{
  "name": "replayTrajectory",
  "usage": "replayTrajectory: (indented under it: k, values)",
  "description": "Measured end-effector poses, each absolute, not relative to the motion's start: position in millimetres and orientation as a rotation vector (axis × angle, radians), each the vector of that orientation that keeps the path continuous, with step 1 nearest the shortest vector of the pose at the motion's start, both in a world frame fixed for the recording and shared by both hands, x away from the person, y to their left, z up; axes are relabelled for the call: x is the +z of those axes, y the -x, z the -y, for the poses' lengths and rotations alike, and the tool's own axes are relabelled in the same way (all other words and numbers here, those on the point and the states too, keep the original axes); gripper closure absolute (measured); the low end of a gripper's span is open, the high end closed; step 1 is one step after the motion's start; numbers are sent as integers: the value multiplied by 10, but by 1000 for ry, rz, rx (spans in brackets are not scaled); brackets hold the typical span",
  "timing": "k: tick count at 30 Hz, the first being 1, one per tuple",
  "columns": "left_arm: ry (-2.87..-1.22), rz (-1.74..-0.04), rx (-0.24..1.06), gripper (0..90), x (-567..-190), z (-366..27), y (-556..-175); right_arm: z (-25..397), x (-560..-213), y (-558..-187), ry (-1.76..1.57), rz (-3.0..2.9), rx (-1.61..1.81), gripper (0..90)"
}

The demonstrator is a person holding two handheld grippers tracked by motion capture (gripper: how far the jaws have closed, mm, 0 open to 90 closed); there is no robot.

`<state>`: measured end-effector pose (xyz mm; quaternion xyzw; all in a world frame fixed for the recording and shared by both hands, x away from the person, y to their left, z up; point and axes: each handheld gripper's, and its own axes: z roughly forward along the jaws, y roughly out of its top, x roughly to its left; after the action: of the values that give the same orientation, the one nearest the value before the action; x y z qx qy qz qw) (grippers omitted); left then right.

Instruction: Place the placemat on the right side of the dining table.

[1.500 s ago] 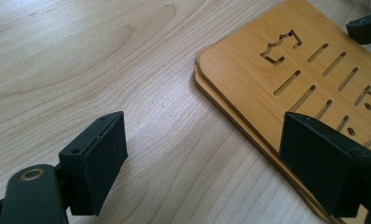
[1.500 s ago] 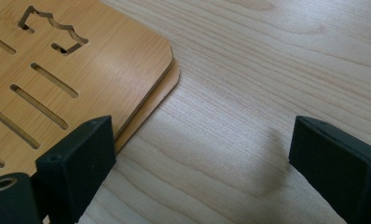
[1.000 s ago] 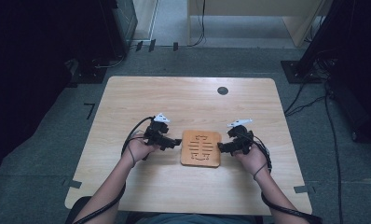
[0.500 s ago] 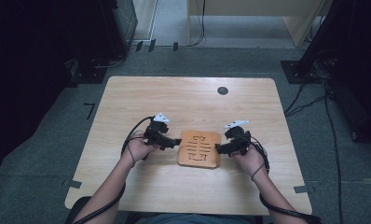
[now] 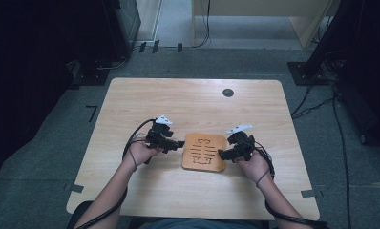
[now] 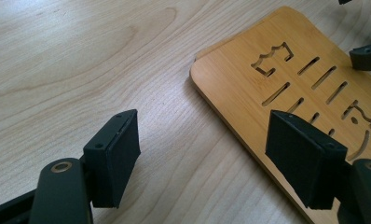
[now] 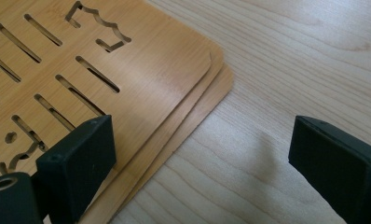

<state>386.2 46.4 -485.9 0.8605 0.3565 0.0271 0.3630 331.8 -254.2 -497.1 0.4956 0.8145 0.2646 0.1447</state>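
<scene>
Right gripper view: three stacked wooden boards point(image 7: 127, 70).

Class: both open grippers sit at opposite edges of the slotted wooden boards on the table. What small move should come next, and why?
Probably close the right gripper on the corner of the stacked orange-brown slotted wooden boards: its jaws are open, straddling their edge. The left gripper, also open, straddles the opposite edge.

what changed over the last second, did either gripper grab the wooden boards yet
The right gripper moved in toward the stacked wooden boards, bringing its open jaws to their right edge; nothing is gripped yet. The left gripper stayed open at the boards' left edge, and the boards stayed put on the table.
</scene>
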Motion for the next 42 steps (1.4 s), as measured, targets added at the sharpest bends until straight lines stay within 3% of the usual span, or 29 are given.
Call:
replayTrajectory:
  k: [17, 35, 42]
  values:
    - [-2217, -918, 57, 252, -4858, -457, -3852, 2570, -4974, -3321, -1417, -2341, 727, 72]
    - [-2242, -915, 16, 392, -4849, -382, -3810, 2427, -4976, -3356, -1397, -2327, 732, 72]
    - [-2260, -903, 29, 396, -4866, -362, -3801, 2354, -4979, -3371, -1388, -2320, 734, 73]
